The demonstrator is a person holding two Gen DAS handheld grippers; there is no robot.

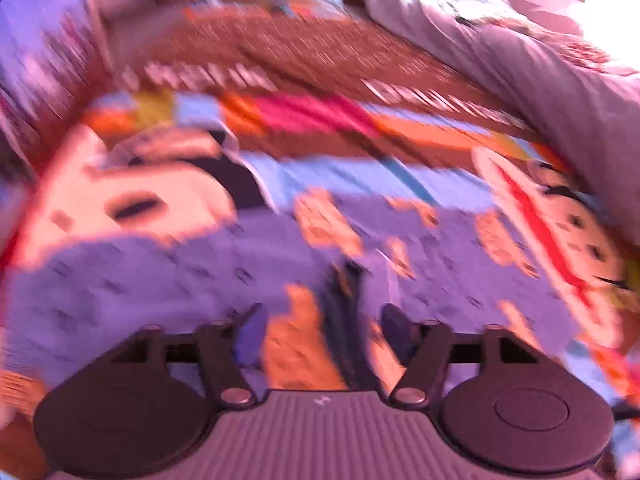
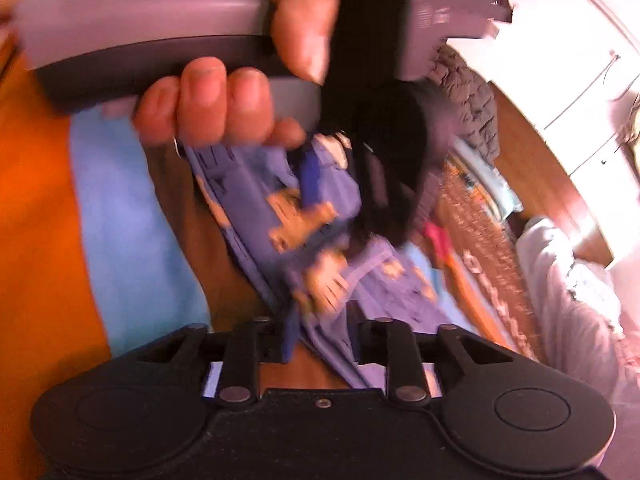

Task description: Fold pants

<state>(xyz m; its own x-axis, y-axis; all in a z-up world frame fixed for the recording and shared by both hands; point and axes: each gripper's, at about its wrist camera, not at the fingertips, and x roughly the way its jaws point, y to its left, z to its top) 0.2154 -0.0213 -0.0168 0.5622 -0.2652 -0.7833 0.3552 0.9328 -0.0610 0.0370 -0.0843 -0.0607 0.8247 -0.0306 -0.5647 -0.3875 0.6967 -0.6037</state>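
Observation:
The purple pants (image 1: 168,280) with orange prints lie on a cartoon bedspread, badly blurred in the left wrist view. My left gripper (image 1: 324,324) hangs just above them, jaws wide apart, with only a dark fold and an orange print showing in the gap. In the right wrist view the pants (image 2: 256,204) run in a bunched strip towards my right gripper (image 2: 323,340). Its fingers stand partly apart with cloth lying between them, and I see no pinch. A hand (image 2: 224,96) holds the left gripper close above the pants.
The bedspread (image 1: 552,216) carries large cartoon faces and blue, orange and pink bands. A brown woven mat (image 1: 320,52) lies beyond it. A rumpled white quilt (image 1: 520,48) fills the right side. A white cabinet (image 2: 580,80) stands at the right.

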